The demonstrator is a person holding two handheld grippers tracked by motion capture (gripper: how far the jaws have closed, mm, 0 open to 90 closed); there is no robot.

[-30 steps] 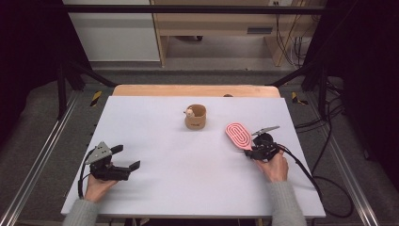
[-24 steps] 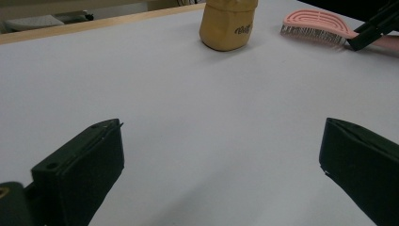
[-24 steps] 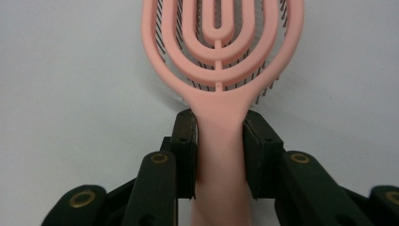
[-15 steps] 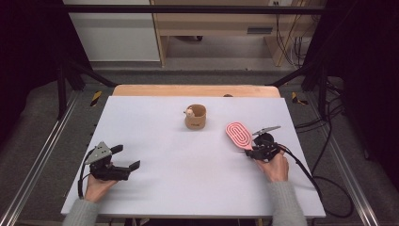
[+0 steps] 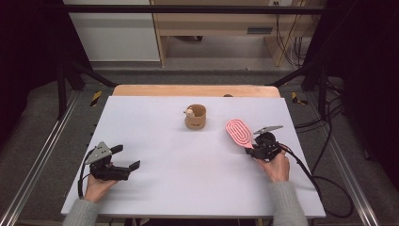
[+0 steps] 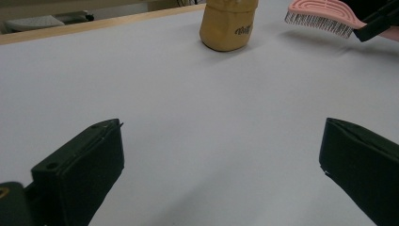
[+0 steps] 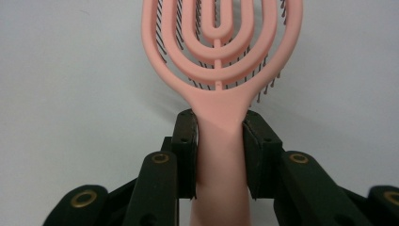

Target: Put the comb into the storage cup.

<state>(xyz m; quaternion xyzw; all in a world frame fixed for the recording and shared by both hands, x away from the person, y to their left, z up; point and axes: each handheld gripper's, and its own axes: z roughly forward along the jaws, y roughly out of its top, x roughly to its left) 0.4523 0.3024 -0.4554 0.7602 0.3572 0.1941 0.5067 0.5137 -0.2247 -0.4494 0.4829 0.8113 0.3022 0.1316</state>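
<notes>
Nothing moved — cup (image 5: 195,117), small figure (image 5: 189,112) inside.

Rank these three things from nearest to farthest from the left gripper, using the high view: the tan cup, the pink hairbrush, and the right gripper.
1. The tan cylindrical cup, up and to the right of the left gripper, near the table's middle.
2. The pink oval vented plastic hairbrush, farther right, its handle clamped in the right gripper.
3. The right gripper, farthest, at the table's right side.
</notes>
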